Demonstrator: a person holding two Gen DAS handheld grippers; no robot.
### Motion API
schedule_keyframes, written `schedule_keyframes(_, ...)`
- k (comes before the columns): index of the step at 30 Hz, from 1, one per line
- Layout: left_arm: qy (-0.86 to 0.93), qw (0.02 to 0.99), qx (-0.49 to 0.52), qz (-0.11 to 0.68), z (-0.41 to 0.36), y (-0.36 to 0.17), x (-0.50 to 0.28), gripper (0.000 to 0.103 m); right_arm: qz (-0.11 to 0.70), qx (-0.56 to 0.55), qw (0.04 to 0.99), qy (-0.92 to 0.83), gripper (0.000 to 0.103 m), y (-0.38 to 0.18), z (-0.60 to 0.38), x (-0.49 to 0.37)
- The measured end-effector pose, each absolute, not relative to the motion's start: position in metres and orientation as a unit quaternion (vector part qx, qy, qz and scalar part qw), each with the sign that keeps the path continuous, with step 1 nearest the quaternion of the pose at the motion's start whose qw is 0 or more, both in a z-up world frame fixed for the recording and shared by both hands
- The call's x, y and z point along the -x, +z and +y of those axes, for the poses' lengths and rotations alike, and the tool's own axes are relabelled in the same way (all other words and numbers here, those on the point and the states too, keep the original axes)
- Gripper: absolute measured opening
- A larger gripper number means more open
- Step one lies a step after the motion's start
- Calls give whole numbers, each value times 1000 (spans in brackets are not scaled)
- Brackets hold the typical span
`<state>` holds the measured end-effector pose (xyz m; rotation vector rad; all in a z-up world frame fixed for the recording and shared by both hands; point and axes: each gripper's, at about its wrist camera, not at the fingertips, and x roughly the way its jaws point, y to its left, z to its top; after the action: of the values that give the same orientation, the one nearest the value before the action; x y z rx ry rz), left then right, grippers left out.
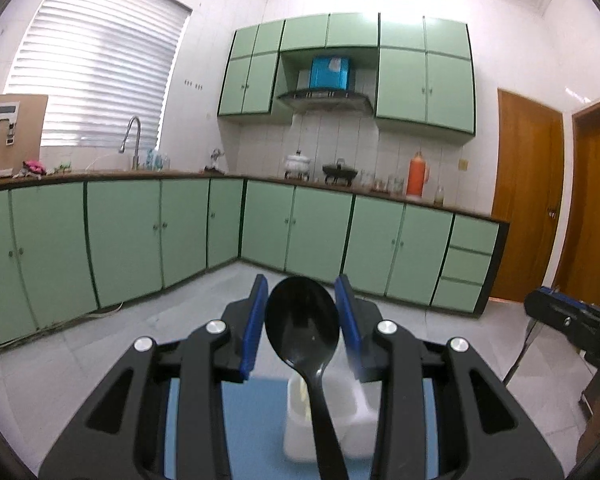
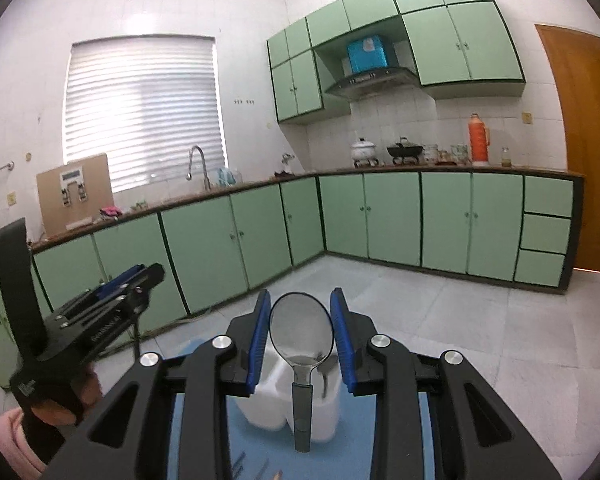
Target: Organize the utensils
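In the left wrist view a black plastic spoon (image 1: pixel 302 322) stands bowl-up between the blue pads of my left gripper (image 1: pixel 303 300); the jaws are apart on either side of its bowl. Its handle drops into a white utensil holder (image 1: pixel 328 420) on a blue mat (image 1: pixel 256 420). In the right wrist view a round mesh skimmer (image 2: pixel 301 330) with a grey handle stands between the pads of my right gripper (image 2: pixel 300 312), jaws apart. Its handle goes down in front of the white utensil holder (image 2: pixel 268 396), which also holds a metal utensil (image 2: pixel 327 372).
The left gripper body (image 2: pixel 100 312) and the hand holding it show at the left of the right wrist view. The right gripper (image 1: pixel 572 320) shows at the right of the left wrist view. Green kitchen cabinets (image 2: pixel 392 216), a tiled floor and a wooden door (image 2: pixel 580 140) lie beyond.
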<state>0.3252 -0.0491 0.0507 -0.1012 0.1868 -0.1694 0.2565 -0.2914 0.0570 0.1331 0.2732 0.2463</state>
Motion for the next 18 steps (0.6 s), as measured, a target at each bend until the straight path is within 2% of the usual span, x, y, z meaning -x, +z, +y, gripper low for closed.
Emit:
schedule_keyframes(7, -87, 993, 50, 68, -77, 55, -369, 33, 129, -71, 981, 127, 30, 67, -289, -310)
schedule_keyframes(18, -81, 991, 31, 97, -105, -4, -423, 33, 161, -83, 977, 114, 30, 16, -289, -365)
